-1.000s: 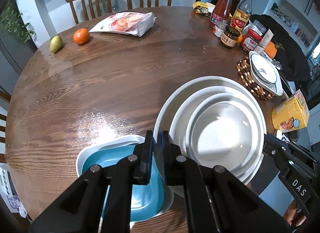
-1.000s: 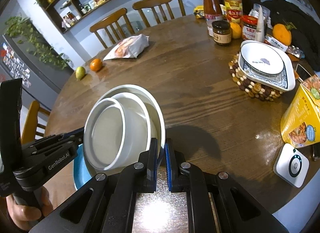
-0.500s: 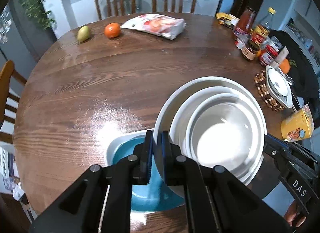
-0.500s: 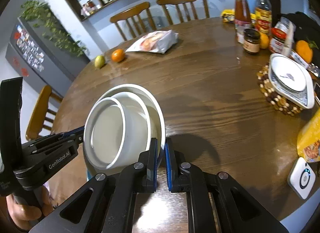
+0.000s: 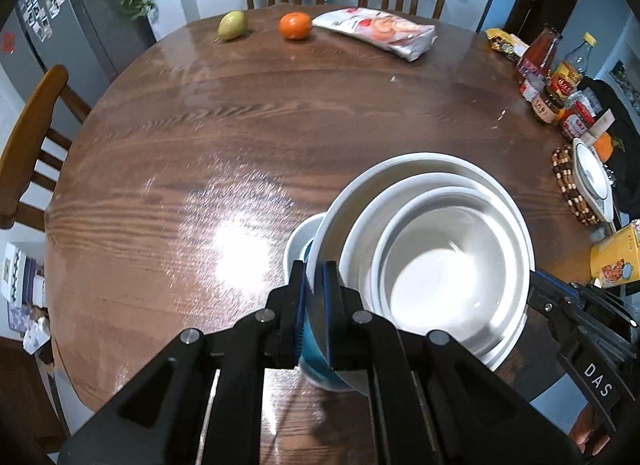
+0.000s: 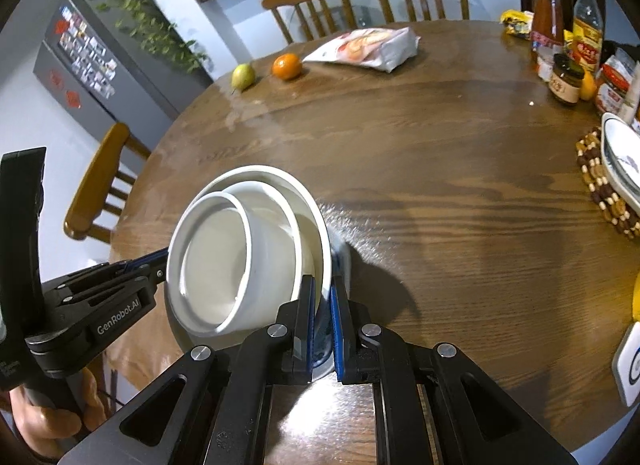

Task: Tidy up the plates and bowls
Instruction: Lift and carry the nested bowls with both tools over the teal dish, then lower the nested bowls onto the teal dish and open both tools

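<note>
A stack of white bowls [image 5: 432,261] is held above the wooden table, nested three deep. My left gripper [image 5: 314,297] is shut on the rim of the largest bowl at its left side. My right gripper [image 6: 322,305] is shut on the opposite rim of the same stack of white bowls [image 6: 248,253]. Below the stack a blue dish with a white rim [image 5: 302,241] lies on the table, mostly hidden by the bowls; a sliver of it shows in the right wrist view [image 6: 340,253].
A patterned dish [image 5: 592,181] sits on a beaded trivet [image 5: 564,181] at the right. Jars and bottles [image 5: 556,77] stand behind it. A pear [image 5: 231,25], an orange [image 5: 295,25] and a snack bag [image 5: 376,31] lie at the far edge. A yellow box [image 5: 614,261] stands at the right.
Both grippers have carried the bowl stack leftward over the blue dish, which is now mostly covered. The grips have not changed.
</note>
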Demonstrator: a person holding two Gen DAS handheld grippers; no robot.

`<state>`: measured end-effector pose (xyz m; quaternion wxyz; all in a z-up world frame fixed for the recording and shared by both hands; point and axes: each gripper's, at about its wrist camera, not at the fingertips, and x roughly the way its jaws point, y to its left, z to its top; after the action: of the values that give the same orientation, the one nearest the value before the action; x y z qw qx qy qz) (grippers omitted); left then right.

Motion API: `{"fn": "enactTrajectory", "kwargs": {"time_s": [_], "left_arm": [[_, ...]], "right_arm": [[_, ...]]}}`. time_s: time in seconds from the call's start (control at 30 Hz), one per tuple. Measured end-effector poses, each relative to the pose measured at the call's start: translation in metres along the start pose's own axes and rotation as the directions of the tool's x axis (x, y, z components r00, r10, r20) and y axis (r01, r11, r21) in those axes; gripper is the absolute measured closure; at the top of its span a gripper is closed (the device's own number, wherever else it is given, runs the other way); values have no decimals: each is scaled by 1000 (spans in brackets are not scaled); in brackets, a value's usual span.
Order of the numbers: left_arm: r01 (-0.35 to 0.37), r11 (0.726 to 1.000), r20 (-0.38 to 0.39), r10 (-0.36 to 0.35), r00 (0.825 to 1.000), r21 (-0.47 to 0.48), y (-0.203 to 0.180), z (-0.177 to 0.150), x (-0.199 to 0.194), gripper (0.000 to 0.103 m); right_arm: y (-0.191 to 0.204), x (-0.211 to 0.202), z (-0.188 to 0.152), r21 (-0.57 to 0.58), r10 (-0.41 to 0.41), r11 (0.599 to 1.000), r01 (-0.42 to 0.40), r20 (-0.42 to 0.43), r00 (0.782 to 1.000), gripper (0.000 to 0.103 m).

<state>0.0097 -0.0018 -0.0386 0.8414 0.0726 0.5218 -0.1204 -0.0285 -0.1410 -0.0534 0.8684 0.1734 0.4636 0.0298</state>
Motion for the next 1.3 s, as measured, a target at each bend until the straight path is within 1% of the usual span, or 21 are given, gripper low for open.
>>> {"fn": "enactTrajectory", "kwargs": {"time_s": [0.2,0.43,0.47,0.6,0.83,0.93,1.17,1.3], "left_arm": [[-10,1000,-36,10,999,-8,6,-8,10,100],[-29,1000,-72,30,997,11,6,-8,24,100],[-33,999,-64,34,997,17,6,-7,24,100],[-52,998,-51,54,997,43,2,1,25,100],[-61,997,-24,62,998,47,-2,12,31,100],[-54,998,-23,54,998,38,-2,19,35,100],[-48,998,-13,49,999,41,-7,34,43,100],[-26,999,-8,26,1000,26,-7,47,50,100]], "right_arm": [[2,13,-7,5,9,1000,-9,-46,999,92],[-5,29,-11,58,26,998,-20,-107,994,92],[-7,31,-12,65,28,998,-21,-112,993,92],[-11,35,-9,93,34,995,-24,-112,993,92],[-14,39,0,119,30,993,-20,-78,997,92],[-17,40,5,131,25,991,-16,-69,997,92],[-19,45,24,118,-18,993,24,-50,999,92],[-20,50,36,112,-38,993,44,-50,998,92]]}}
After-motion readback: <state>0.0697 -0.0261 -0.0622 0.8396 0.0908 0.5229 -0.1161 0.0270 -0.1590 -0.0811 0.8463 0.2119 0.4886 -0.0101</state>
